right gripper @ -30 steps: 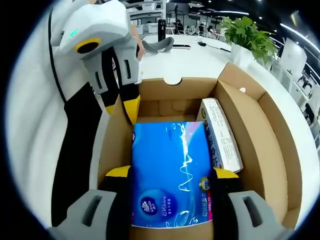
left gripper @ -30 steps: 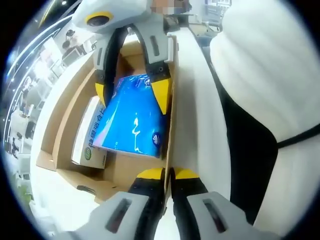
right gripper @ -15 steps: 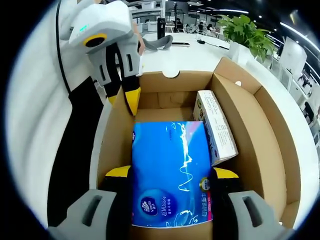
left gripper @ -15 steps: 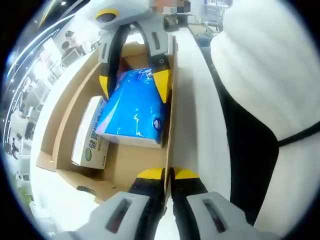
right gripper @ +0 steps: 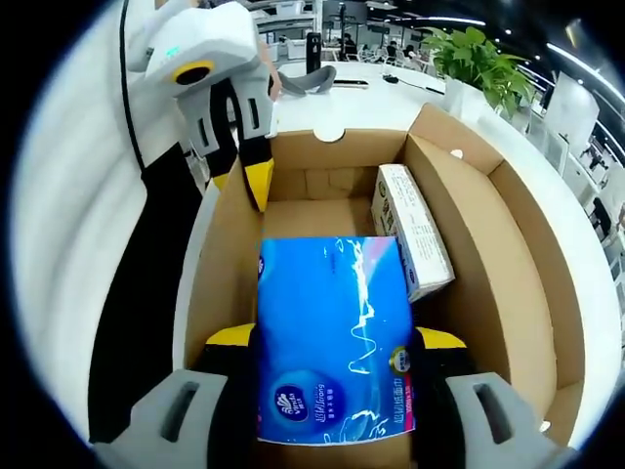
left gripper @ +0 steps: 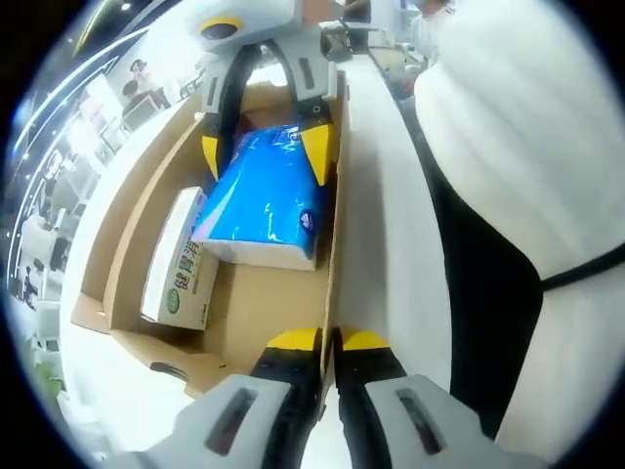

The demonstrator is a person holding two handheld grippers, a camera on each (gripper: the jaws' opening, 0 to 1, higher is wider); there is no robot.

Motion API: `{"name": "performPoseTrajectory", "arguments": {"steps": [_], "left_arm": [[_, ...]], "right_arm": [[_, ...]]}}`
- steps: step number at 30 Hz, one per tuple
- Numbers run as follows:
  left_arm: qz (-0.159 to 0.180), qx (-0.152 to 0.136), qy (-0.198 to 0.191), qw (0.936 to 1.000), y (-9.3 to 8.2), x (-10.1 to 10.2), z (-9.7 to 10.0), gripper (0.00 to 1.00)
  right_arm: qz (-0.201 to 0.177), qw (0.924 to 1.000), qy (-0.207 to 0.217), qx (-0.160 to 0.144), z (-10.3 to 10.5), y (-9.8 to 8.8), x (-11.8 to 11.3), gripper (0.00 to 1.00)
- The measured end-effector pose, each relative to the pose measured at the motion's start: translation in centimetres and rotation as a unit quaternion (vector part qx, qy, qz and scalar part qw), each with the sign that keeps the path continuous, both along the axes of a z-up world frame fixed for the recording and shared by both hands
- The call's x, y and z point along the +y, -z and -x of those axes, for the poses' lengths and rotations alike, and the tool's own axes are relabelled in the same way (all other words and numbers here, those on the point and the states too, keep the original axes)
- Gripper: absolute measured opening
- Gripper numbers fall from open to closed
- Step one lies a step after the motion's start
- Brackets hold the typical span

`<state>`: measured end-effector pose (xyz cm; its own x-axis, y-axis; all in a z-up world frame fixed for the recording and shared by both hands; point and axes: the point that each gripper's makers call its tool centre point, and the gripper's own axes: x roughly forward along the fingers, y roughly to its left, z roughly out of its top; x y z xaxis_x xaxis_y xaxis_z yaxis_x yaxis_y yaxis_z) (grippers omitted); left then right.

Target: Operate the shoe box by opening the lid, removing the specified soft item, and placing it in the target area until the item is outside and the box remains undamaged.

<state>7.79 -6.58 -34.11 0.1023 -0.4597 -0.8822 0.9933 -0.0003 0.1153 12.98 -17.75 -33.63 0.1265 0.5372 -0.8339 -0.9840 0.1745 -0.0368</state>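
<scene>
An open cardboard shoe box (left gripper: 262,305) lies on a white table. My left gripper (left gripper: 328,340) is shut on the thin edge of the box's side wall. My right gripper (left gripper: 262,151) comes in from the top of the left gripper view, shut on a blue soft tissue pack (left gripper: 266,200) held tilted above the box floor. In the right gripper view the blue pack (right gripper: 332,322) sits between the right gripper (right gripper: 334,340) jaws, above the box (right gripper: 488,254). The left gripper (right gripper: 239,184) pinches the box's left wall there.
A white carton with green print (left gripper: 181,266) lies inside the box along one wall, and shows again as a white carton (right gripper: 412,233). A person's white and black garment (left gripper: 508,195) stands close beside the box. A potted plant (right gripper: 483,63) sits at the far table edge.
The blue pack, held in my right gripper, has risen away from the box floor and off the white carton. The left gripper has kept its hold on the box wall.
</scene>
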Motion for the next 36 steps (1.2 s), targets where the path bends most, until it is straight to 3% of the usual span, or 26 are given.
{"name": "performPoseTrajectory", "arguments": {"steps": [12, 21, 30, 36], "left_arm": [[0.001, -0.001, 0.000, 1.0000, 0.0, 0.0, 0.0, 0.05], [0.001, -0.004, -0.002, 1.0000, 0.0, 0.1, -0.1, 0.05], [0.004, -0.009, -0.006, 0.9999, -0.1, 0.1, -0.1, 0.06], [0.004, -0.008, -0.006, 0.9999, -0.1, 0.1, 0.0, 0.06]], "right_arm": [[0.052, 0.9984, -0.016, 0.012, 0.1, 0.1, -1.8, 0.63], [0.058, 0.9981, -0.018, 0.014, 0.1, 0.1, -1.8, 0.63], [0.146, 0.9881, -0.035, 0.036, 0.1, 1.0, -1.7, 0.67], [0.174, 0.9830, -0.039, 0.043, 0.1, 2.2, -1.4, 0.72]]}}
